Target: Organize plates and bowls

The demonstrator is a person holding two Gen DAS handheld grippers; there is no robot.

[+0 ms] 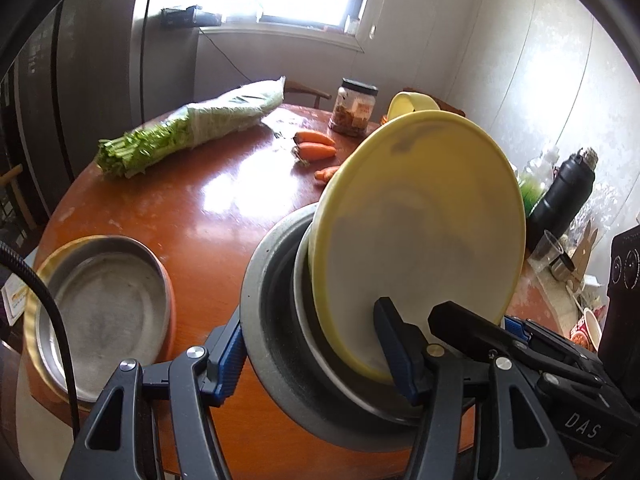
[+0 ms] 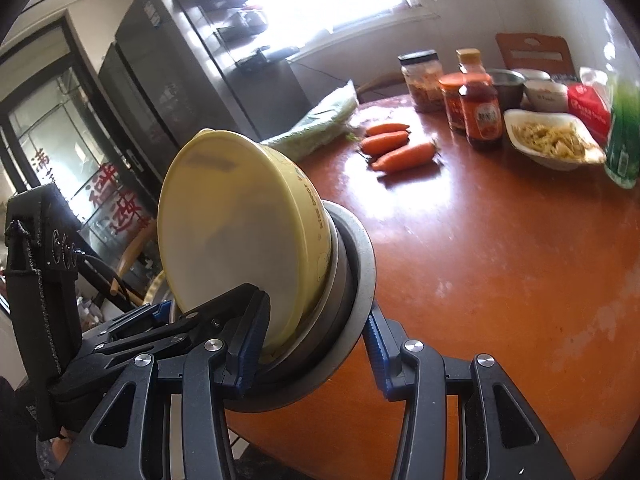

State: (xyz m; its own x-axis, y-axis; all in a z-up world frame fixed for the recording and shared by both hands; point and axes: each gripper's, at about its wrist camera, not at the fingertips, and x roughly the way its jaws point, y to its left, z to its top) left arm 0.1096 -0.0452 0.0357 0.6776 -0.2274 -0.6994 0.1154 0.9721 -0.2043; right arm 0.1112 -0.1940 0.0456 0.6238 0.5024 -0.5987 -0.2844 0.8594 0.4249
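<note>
Nested bowls — a pale yellow plastic bowl [image 1: 420, 232] set inside a smaller steel bowl, both inside a wide grey steel bowl [image 1: 264, 320] — are held tilted above the round reddish-brown wooden tabletop [image 1: 192, 216], the stack's mouth facing the cameras. L hand-held gripper [image 1: 320, 354] is clamped across the stack's near rim, one blue-padded finger on the outside of the grey bowl, the other inside the yellow one. R hand-held gripper [image 2: 312, 354] grips the same stack from the opposite side, w/ one finger inside the yellow bowl and one on the grey bowl's outer wall. On the tabletop, left of the stack in the left wrist view, sits a shallow round steel plate [image 1: 104, 312] on a gold-rimmed plate. Farther back lie a wrapped bunch of green celery [image 1: 192, 128], three orange carrots [image 2: 394, 146], a black-lidded glass jar [image 1: 354, 108], sauce bottles [image 2: 478, 108] and a white dish of noodles [image 2: 552, 138].
</note>
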